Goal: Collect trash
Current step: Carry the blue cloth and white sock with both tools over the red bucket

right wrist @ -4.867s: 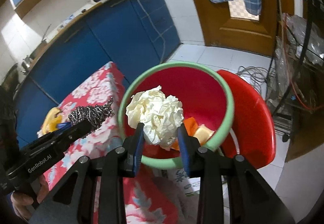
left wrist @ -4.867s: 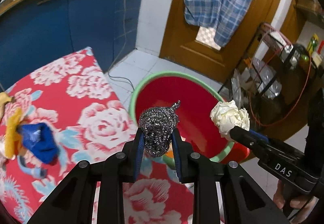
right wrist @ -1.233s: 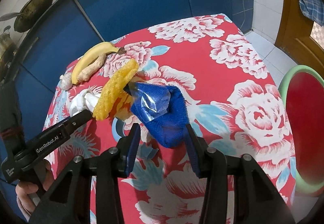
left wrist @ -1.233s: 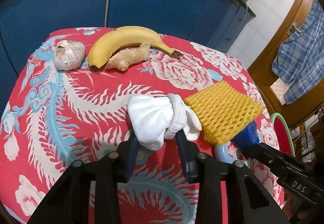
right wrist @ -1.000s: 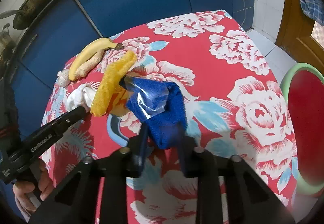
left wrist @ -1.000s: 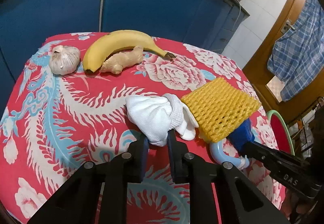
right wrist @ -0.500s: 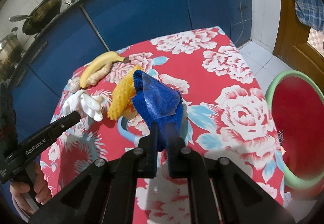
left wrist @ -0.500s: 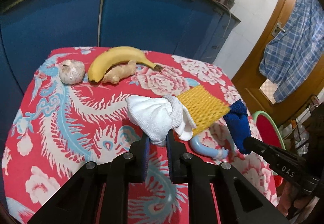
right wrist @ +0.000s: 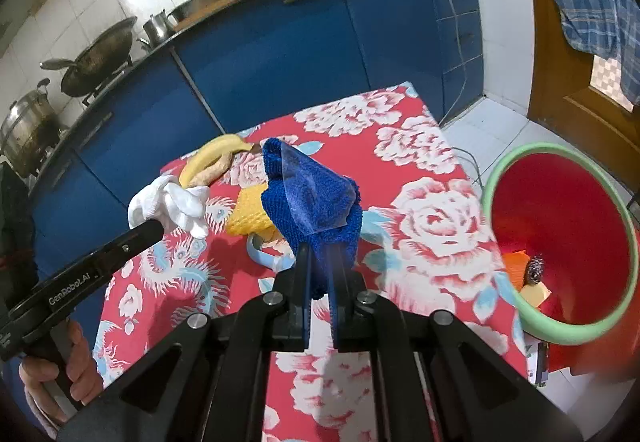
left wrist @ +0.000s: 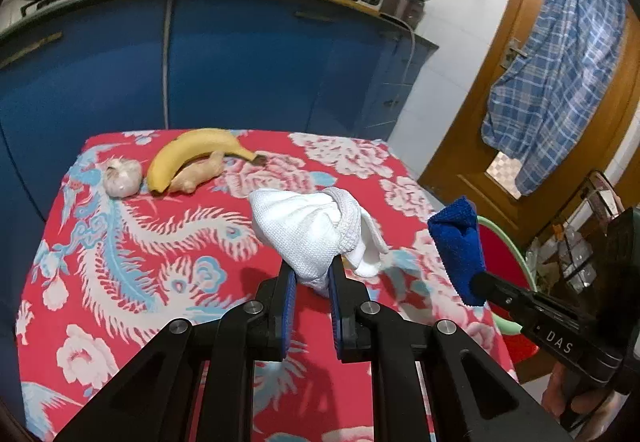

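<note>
My left gripper (left wrist: 312, 274) is shut on a white cloth glove (left wrist: 308, 230) and holds it above the red floral table (left wrist: 120, 242). The glove also shows in the right wrist view (right wrist: 168, 204). My right gripper (right wrist: 320, 262) is shut on a blue cloth (right wrist: 312, 202) with a clear plastic scrap on it, also lifted; it shows in the left wrist view (left wrist: 460, 246). The red bin with a green rim (right wrist: 560, 242) stands beside the table at the right and holds a steel scourer (right wrist: 534, 270) and orange scraps.
A banana (left wrist: 192, 154), a ginger root (left wrist: 198, 176) and a garlic bulb (left wrist: 122, 176) lie at the table's far side. A yellow foam net (right wrist: 250, 216) and a light-blue ring (right wrist: 266, 258) lie mid-table. Blue cabinets stand behind, a wooden door at right.
Both grippers have closed on their items and lifted them off the table. Earlier the scourer and a paper ball were held at the bin; the scourer now lies in it.
</note>
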`<state>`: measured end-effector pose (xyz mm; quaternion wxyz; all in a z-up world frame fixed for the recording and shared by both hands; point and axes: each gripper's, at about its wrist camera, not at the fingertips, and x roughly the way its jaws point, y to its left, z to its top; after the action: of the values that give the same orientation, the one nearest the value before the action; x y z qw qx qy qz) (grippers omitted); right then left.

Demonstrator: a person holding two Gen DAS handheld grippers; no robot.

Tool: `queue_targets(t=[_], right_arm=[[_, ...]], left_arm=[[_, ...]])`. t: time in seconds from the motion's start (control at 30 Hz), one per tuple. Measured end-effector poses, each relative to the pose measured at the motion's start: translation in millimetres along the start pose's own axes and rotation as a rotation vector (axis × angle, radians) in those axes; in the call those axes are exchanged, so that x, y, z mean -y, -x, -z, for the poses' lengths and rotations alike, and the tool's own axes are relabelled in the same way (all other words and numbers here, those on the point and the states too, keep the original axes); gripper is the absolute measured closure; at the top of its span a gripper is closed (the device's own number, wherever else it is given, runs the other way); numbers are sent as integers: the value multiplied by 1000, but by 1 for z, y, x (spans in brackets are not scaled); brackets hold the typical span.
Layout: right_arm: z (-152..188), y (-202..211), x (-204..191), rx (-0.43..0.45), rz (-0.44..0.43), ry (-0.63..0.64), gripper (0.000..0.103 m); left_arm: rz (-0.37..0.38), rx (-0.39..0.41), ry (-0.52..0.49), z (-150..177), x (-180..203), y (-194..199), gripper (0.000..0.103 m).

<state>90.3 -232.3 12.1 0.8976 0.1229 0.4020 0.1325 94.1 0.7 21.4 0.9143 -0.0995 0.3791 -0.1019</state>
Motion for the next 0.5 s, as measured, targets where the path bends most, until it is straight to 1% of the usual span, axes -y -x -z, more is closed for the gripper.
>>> queue_targets(t=[0.23,0.5], right_arm=[[3,31,14,54,18,-27,94],[5,59,39,110,46,-79,94]], left_arm=[[32,5,-42,0,29,8,88],[72,5,-102,-3,68,6,88]])
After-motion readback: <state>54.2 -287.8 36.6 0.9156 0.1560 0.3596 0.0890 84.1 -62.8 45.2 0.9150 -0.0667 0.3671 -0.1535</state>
